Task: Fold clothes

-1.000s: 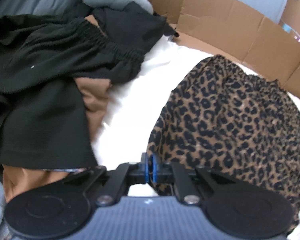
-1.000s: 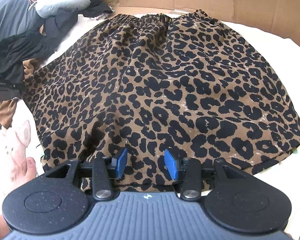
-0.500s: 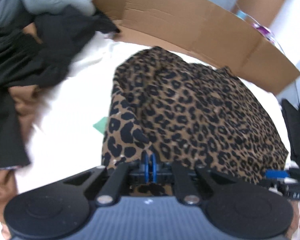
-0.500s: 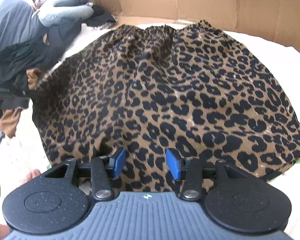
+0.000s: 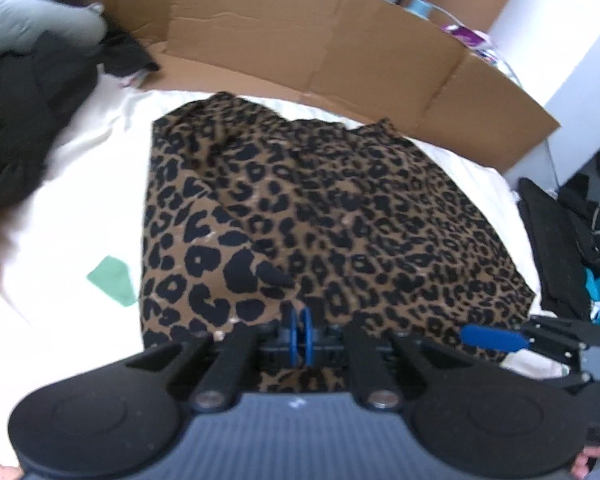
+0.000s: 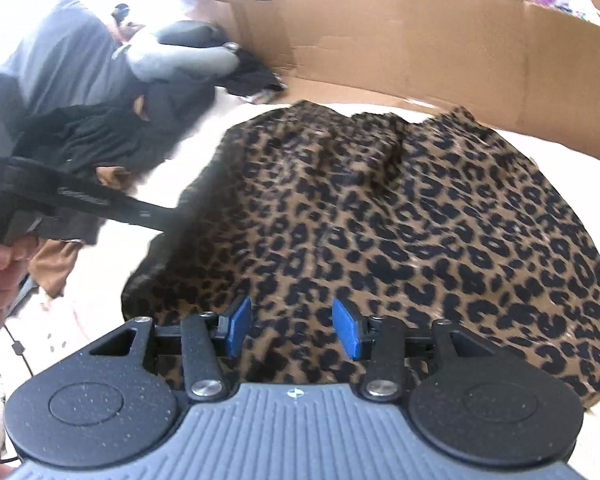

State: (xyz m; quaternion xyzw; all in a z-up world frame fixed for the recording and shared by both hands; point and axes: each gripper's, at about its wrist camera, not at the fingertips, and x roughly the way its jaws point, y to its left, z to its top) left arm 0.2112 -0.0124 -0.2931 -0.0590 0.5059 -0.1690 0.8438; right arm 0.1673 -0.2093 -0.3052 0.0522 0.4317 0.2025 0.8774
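A leopard-print skirt (image 5: 340, 208) lies on the white sheet (image 5: 60, 220), its waistband toward the cardboard wall. My left gripper (image 5: 301, 334) is shut on the skirt's left hem corner and holds it lifted over the skirt, so the left side folds over. In the right wrist view the skirt (image 6: 420, 220) fills the middle. My right gripper (image 6: 292, 330) is open and empty, just above the skirt's near hem. The left gripper's arm enters from the left in the right wrist view (image 6: 100, 204). The right gripper's blue finger (image 5: 492, 338) shows at the lower right of the left wrist view.
A pile of black, grey and brown clothes (image 5: 24, 92) lies at the left, also in the right wrist view (image 6: 100, 128). A cardboard wall (image 5: 320, 40) stands behind the skirt. A green tape mark (image 5: 114, 274) is on the sheet. Dark bags (image 5: 560, 240) sit off the right edge.
My left gripper has carried the skirt's left hem corner up and to the right, folding the left side over. The right gripper stayed open near the hem and tilted a little.
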